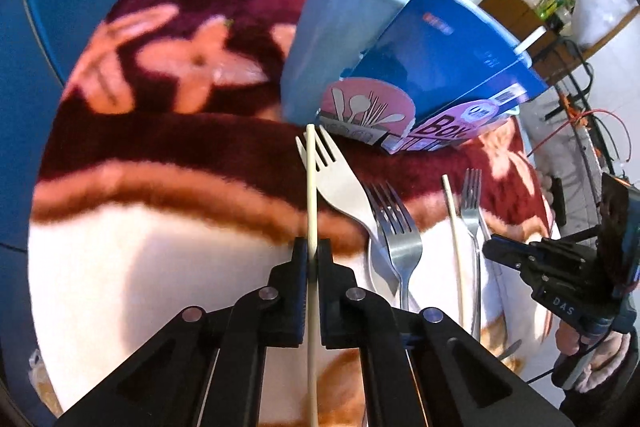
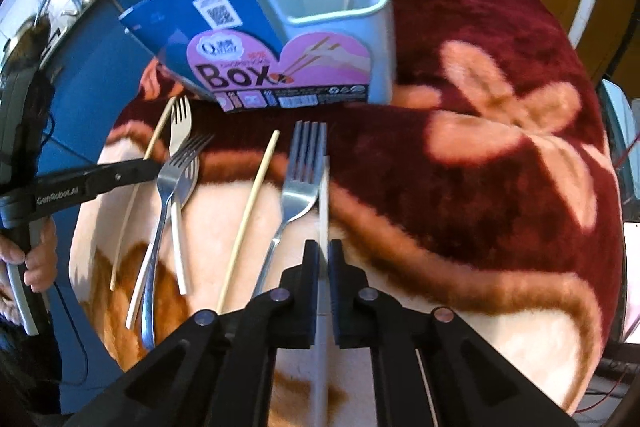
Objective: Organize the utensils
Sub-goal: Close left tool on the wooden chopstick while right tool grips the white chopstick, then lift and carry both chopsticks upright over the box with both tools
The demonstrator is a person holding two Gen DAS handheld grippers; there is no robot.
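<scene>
Forks (image 2: 304, 167) lie loose on the blanket (image 2: 460, 187) just before the holder (image 2: 340, 11). Left gripper (image 1: 313, 247) clenches a chopstick (image 1: 311, 187), right gripper (image 2: 323, 251) a white stick (image 2: 323, 195), likely both bound for the holder.

My left gripper (image 1: 312, 251) hides part of its chopstick (image 1: 311, 187); the label (image 2: 280, 71) hides the utensil holder's (image 2: 340, 7) base; its small print is illegible.

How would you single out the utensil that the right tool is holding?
Start at the pale blue utensil box on the red floral blanket. Nearer the camera lies a steel fork; beside it, the white chopstick is the only piece clamped in the right tool.
</scene>
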